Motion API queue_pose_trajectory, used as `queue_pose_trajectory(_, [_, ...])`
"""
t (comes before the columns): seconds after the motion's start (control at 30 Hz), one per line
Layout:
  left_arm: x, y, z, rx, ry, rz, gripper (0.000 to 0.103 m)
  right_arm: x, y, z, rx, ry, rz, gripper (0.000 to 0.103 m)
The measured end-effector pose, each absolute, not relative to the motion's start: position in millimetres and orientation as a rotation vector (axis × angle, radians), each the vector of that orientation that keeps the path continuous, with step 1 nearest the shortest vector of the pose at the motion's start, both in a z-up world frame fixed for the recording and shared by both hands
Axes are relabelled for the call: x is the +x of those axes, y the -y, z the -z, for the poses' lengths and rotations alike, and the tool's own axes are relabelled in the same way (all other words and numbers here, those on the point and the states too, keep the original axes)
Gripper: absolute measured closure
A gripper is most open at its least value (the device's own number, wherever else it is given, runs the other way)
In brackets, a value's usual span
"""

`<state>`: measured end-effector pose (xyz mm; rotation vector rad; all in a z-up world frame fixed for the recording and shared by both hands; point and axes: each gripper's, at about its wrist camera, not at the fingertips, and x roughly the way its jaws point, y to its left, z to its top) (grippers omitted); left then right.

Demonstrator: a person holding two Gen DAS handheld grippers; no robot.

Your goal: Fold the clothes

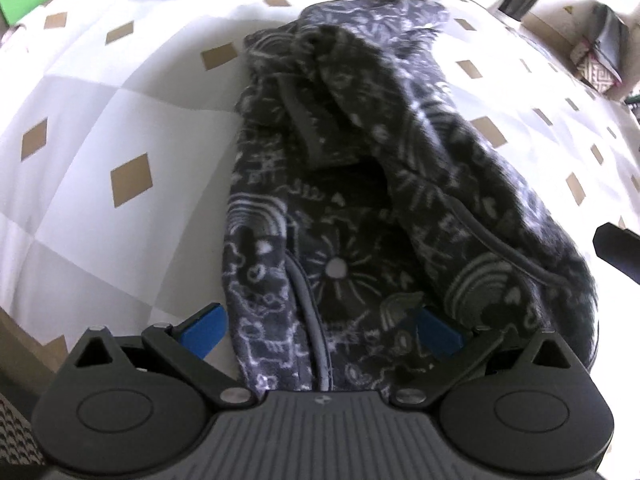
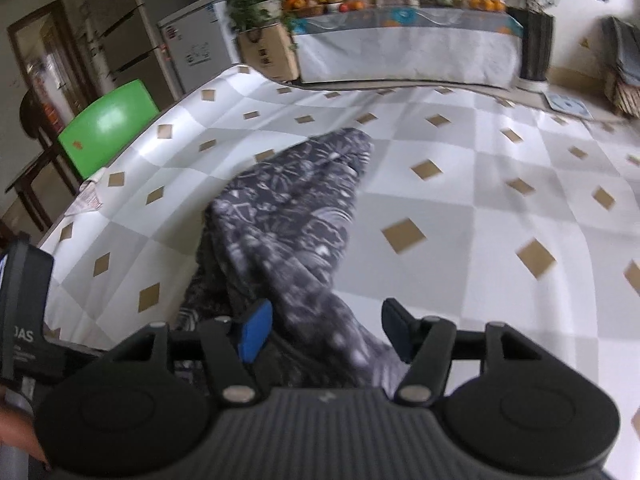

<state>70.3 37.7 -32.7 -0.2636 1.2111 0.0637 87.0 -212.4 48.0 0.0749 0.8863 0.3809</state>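
Two close downward views, shared garment [image 1: 340, 200]

Dark grey white-doodled garment [image 1: 360, 208], seemingly fleece; white-grey checked cloth [image 1: 100, 120].

We see a checked tabletop [image 2: 460, 168] in daylight. Beyond its far edge stand a draped side table [image 2: 408, 52] with fruit and plants, a fridge [image 2: 160, 20] and a green chair [image 2: 108, 124].

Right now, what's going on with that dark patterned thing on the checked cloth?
A person is folding a dark patterned garment on a checked tablecloth, a handheld gripper in each hand. The left gripper sits wide apart astride the garment's near end, pads not visibly pressing. The right gripper is open too, with fabric lying between its fingers. The garment lies bunched lengthwise, not yet neatly folded.
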Motion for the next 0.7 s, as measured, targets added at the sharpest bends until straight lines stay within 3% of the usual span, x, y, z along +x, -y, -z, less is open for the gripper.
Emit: queue_pose_trajectory(0.7, [54.2, -25.2, 31.9, -0.171, -1.206, -0.049, 0.001, 94.0, 275.8, 34.8, 0.64, -1.047, -0.27, 0.032])
